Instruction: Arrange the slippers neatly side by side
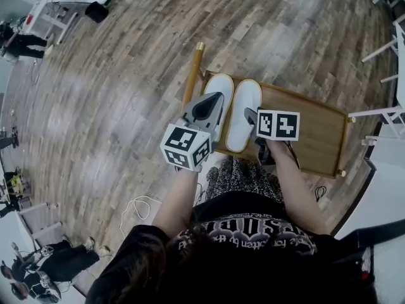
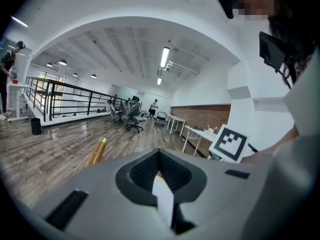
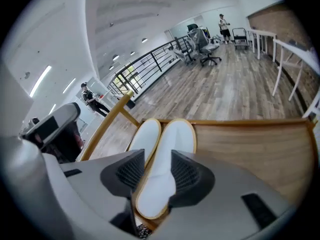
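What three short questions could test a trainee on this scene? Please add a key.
1. True or false: both slippers lie side by side on the wooden board.
2. The jaws of the right gripper are: A) shut on a cup; B) open, with a slipper showing between them; C) out of every view.
3. Fill in: the white slippers have a ___ rim.
Key: 1 true; 2 B; 3 yellow.
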Demonstrator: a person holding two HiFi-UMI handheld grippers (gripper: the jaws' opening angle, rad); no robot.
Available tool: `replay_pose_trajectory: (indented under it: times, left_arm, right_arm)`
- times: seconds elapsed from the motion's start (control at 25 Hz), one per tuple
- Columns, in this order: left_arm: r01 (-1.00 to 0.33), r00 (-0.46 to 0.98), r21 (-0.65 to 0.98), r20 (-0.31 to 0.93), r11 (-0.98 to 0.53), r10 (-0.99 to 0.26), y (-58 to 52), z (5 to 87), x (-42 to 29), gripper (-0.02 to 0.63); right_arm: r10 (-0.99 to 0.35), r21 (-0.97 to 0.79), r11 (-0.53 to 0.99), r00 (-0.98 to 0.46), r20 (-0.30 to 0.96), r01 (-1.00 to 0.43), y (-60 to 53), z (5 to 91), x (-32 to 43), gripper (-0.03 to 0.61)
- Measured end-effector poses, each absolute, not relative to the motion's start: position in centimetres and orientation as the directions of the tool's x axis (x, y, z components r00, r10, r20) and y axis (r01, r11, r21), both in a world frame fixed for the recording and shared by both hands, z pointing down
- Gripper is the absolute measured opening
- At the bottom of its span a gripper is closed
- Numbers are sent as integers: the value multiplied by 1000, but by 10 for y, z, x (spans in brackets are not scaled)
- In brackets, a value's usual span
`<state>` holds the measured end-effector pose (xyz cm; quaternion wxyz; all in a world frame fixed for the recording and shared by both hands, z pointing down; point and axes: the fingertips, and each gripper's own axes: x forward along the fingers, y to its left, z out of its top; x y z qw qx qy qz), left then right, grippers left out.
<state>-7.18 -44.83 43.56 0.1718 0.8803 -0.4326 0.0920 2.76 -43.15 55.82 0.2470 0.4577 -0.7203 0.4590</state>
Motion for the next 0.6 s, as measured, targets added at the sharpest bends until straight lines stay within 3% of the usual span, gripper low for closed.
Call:
replay_pose_trajectory:
  times: [0.08,0.12,0.28,0.6]
  left_arm:
    - [-800,601,221,310,-558,-737,-450,435,-74,3]
    - [-802,597,220,308,-555,-741,-451,434,-75,3]
    - [-807,590,219,298,-548,-751,-449,427,-73,3]
    - [-797,603,212,283,-565,-746,-441,415,-52,3]
  right_arm:
    - [-506,-362,208,-416,755,-909,-439,535,36,35]
    - [-543,-334,234,-408,734,-913,-443,524,38,5]
    - [-616,-320,306,-443,651,-897,-445,487,43,4]
    - [-639,-276,379,-466,612,-883,-432,459,47,3]
